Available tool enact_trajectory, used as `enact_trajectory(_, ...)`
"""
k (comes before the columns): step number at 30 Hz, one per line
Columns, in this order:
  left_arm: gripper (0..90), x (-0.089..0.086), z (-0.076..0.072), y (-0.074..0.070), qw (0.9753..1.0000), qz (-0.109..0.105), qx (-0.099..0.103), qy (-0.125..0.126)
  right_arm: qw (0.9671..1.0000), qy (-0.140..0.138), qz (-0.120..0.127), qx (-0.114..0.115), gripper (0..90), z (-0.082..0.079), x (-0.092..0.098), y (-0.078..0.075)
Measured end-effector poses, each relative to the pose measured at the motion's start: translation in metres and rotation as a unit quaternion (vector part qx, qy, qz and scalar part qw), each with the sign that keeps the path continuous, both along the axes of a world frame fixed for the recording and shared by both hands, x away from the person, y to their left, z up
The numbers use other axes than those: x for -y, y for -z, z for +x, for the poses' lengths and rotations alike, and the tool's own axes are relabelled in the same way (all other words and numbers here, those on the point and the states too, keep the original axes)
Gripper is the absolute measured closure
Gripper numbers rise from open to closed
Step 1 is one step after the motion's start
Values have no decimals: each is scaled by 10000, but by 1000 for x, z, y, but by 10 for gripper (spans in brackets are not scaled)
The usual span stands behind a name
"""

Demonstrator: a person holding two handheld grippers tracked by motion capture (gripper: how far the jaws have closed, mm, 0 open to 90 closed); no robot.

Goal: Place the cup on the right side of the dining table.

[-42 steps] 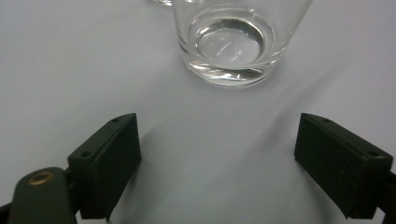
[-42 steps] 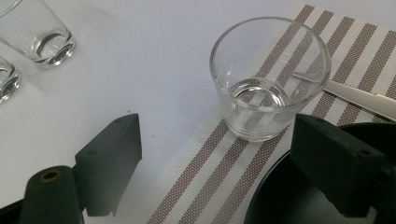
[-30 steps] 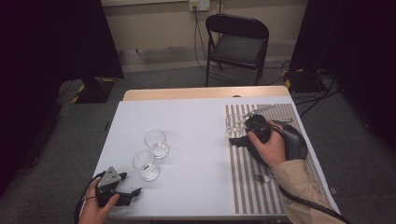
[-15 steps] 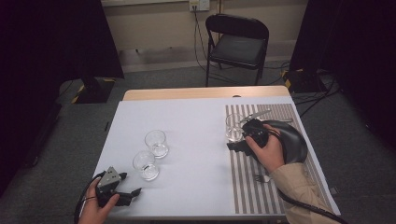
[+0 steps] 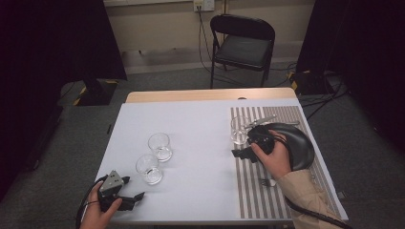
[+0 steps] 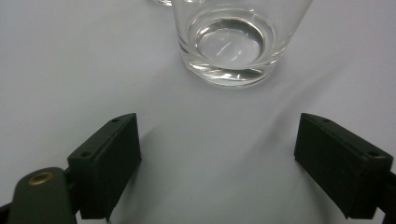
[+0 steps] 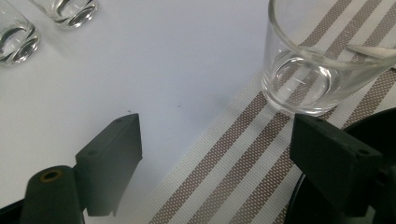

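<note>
Three clear empty glasses stand upright on the table. One glass (image 5: 239, 130) (image 7: 322, 65) sits on the left edge of the striped placemat (image 5: 253, 191) (image 7: 224, 186), beside a black plate (image 5: 298, 143) (image 7: 373, 122). My right gripper (image 5: 242, 152) (image 7: 219, 168) is open just short of it, touching nothing. Two more glasses (image 5: 159, 147) (image 5: 149, 169) stand on the white cloth at centre left. My left gripper (image 5: 133, 188) (image 6: 224, 163) rests open near the front left corner, its jaws wide apart and facing the nearer glass (image 6: 232, 44) without touching it.
A fork (image 5: 267, 181) lies on the placemat near the front edge. Another piece of cutlery (image 5: 260, 121) rests across the plate's far rim. A folding chair (image 5: 243, 45) stands beyond the table. The white tablecloth (image 5: 200, 124) is bare between the two groups of glasses.
My right gripper has drawn back a little toward the near side, away from the glass on the placemat. The left gripper and all the glasses have stayed put.
</note>
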State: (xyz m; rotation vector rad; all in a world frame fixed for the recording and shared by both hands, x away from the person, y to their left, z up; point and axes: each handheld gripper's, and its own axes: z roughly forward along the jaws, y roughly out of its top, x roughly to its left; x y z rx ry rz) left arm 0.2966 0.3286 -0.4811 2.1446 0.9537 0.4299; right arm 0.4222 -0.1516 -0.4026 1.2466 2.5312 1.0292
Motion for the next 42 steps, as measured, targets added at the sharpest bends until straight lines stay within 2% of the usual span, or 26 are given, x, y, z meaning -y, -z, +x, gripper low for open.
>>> enact_trajectory(21, 135, 0, 0, 0, 10000, 1, 2, 1, 9998, -151, 50, -109, 162, -11, -4, 11)
enact_trajectory(42, 136, 0, 0, 0, 10000, 2, 6, 2, 9994, -295, -18, -155, 162, -22, -2, 24)
